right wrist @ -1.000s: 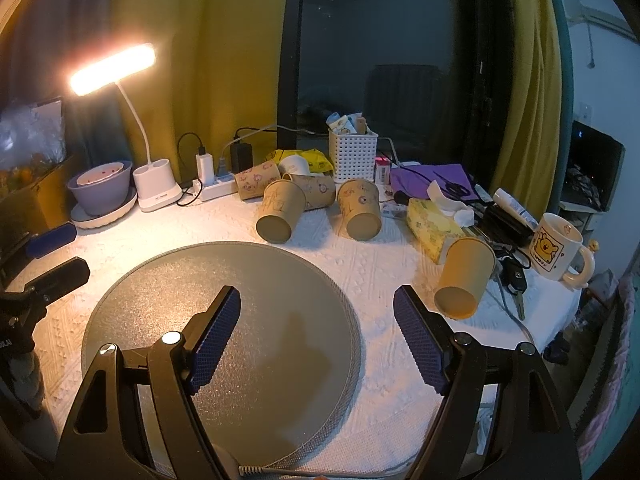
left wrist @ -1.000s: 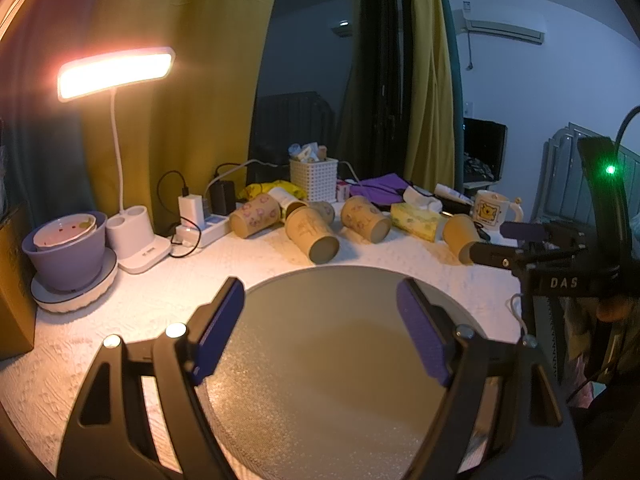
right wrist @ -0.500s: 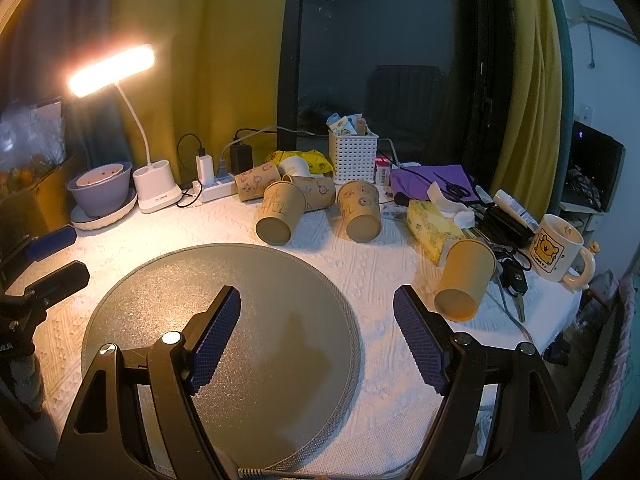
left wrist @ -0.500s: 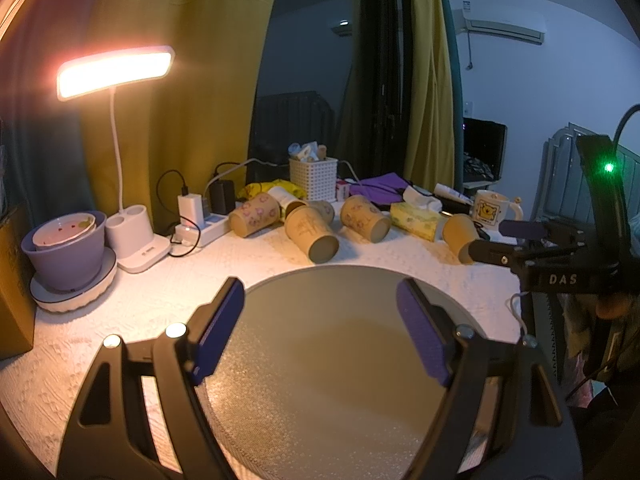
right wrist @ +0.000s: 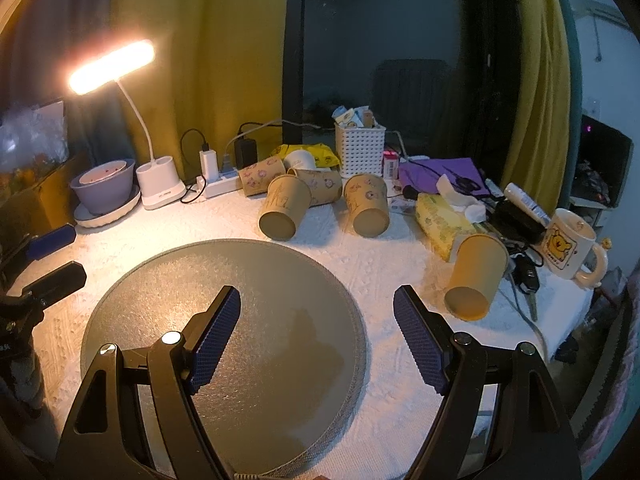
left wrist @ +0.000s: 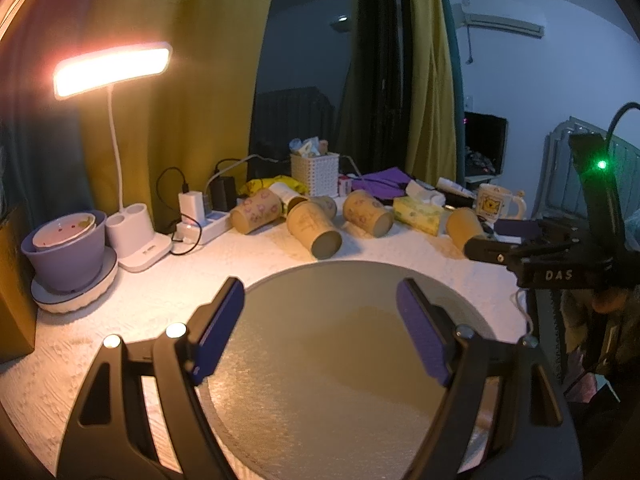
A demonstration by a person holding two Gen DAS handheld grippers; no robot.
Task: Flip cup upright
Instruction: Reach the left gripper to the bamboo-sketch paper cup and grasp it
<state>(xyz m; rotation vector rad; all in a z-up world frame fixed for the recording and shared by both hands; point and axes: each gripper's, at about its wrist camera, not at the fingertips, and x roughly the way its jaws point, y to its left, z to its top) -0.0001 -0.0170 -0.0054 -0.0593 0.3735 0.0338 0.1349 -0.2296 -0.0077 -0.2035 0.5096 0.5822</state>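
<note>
The task objects are brown paper cups lying on their sides on the white textured tablecloth (right wrist: 360,264), beyond the far edge of the round grey mat (right wrist: 224,304). The nearest candidate to the right gripper (right wrist: 318,332) is the plain paper cup (right wrist: 476,276), base toward the camera, resting just beside the yellow tissue pack (right wrist: 440,220) and near the bear-print mug (right wrist: 570,242). Two further printed paper cups (right wrist: 284,212) (right wrist: 368,210) lie at the mat's far edge, with more behind them. These cups appear light, thin-walled and easily crushed; they will likely roll freely on their sides. Recommended hold, as a judgement: grip across the side wall near mid-height with light pressure, or close to the stiffer base ring, avoiding the soft open rim. Both tools stand with jaws spread wide and empty: the right gripper above the near right part of the mat, the left gripper (left wrist: 320,328) above the mat's centre, well apart from every cup. Compared with the frames one second and half a second earlier, no cup has moved and both grippers hold practically the same pose and opening; the approach has not yet begun.
</note>
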